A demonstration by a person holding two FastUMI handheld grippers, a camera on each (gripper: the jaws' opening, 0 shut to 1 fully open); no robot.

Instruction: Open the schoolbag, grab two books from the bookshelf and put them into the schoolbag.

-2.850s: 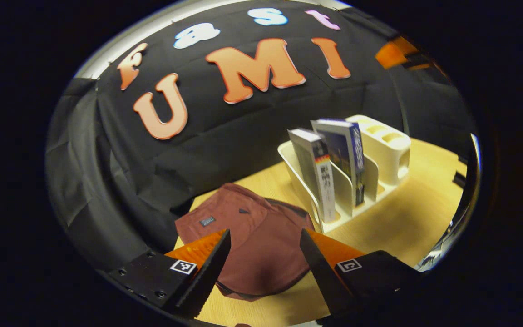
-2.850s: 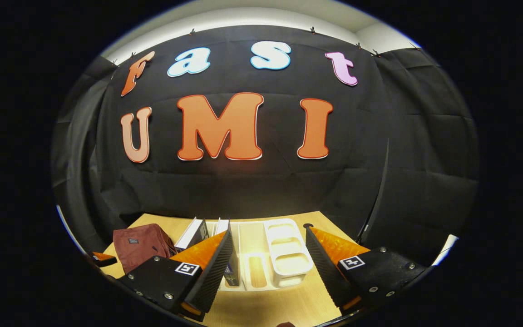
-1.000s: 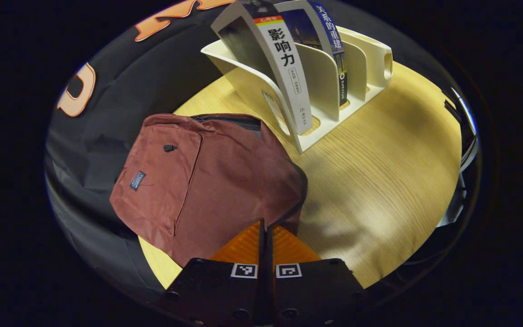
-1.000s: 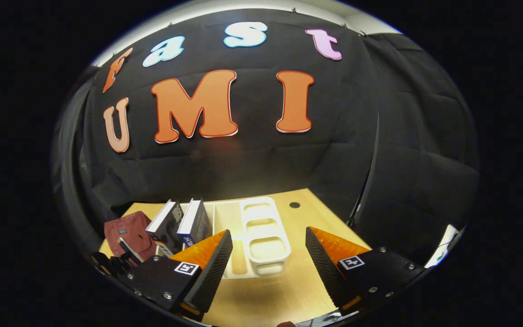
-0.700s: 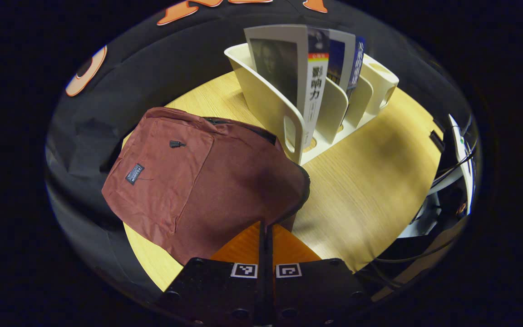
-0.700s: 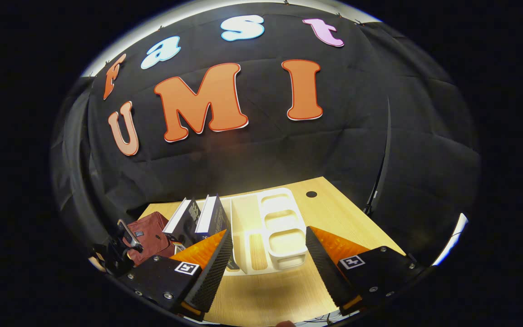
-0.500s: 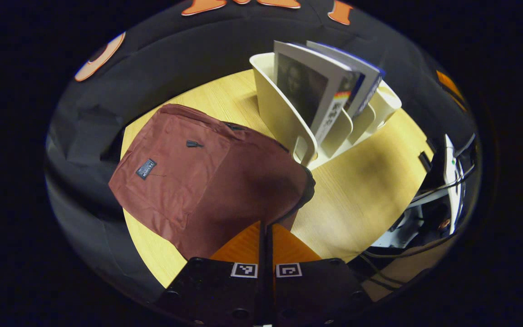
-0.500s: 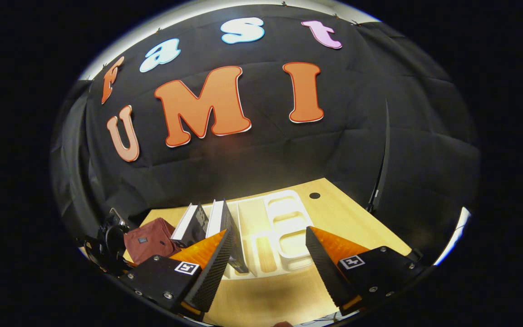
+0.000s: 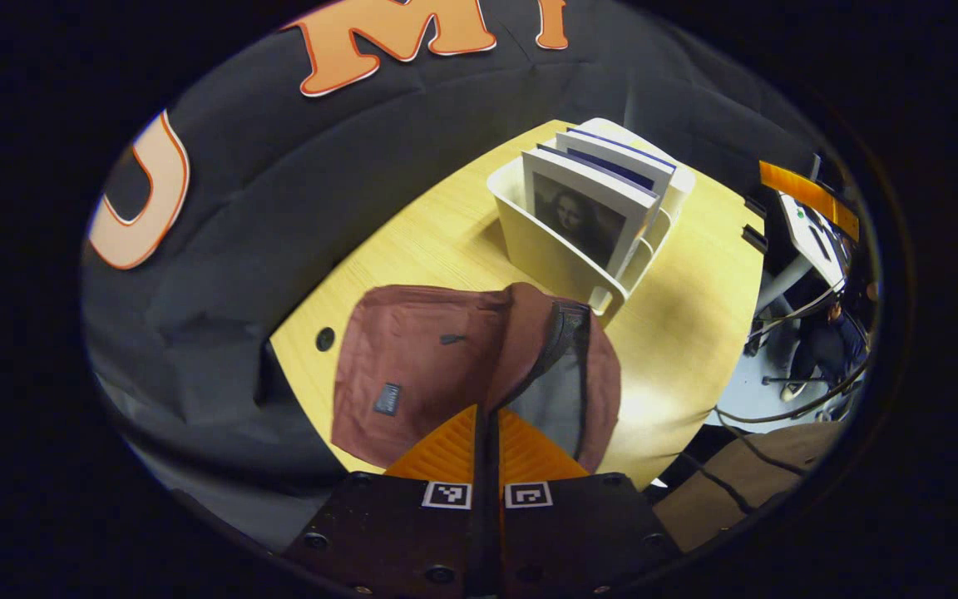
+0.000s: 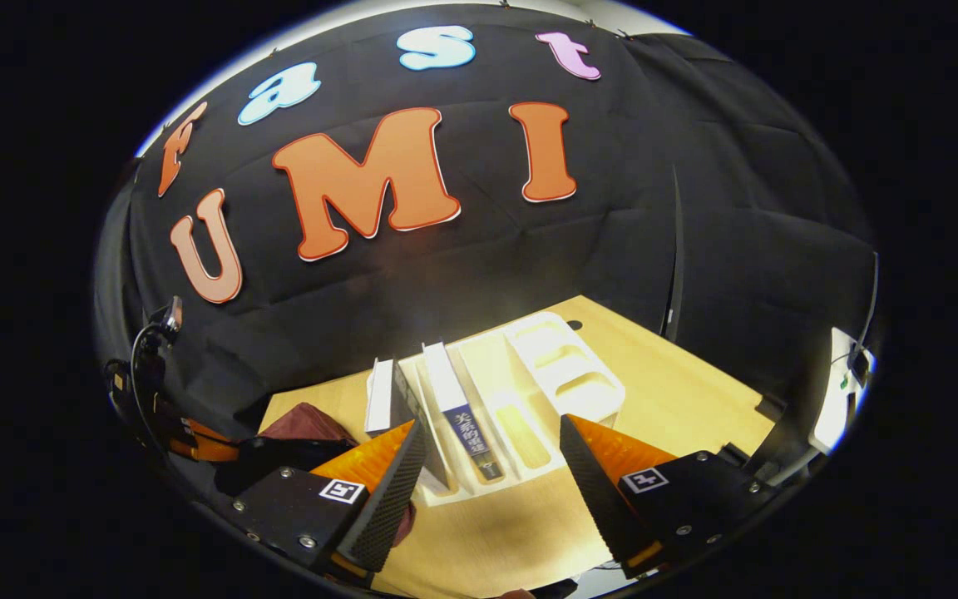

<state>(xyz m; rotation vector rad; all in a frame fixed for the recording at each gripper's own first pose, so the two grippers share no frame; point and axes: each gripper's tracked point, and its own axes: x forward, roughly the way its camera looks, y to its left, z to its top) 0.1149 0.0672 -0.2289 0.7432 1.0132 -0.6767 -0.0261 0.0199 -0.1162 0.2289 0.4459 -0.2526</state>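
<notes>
Wooden table (image 9: 437,241), left claw (image 9: 486,416) closed on schoolbag (image 9: 421,366) flap, right claw (image 10: 486,466) open

My left claw (image 9: 487,416) has its two fingers pressed together on the flap of the schoolbag (image 9: 437,366), near the dark zipper edge (image 9: 566,333). The flap is lifted, and I see the grey lining (image 9: 554,408) inside the opening. The schoolbag lies on the wooden bench (image 9: 437,241). Just behind it stands the cream bookshelf (image 9: 554,254), touching or almost touching the bag. Two books stand upright in it: the front book (image 9: 583,220) shows a portrait cover, the second book (image 9: 620,162) is right behind.
</notes>
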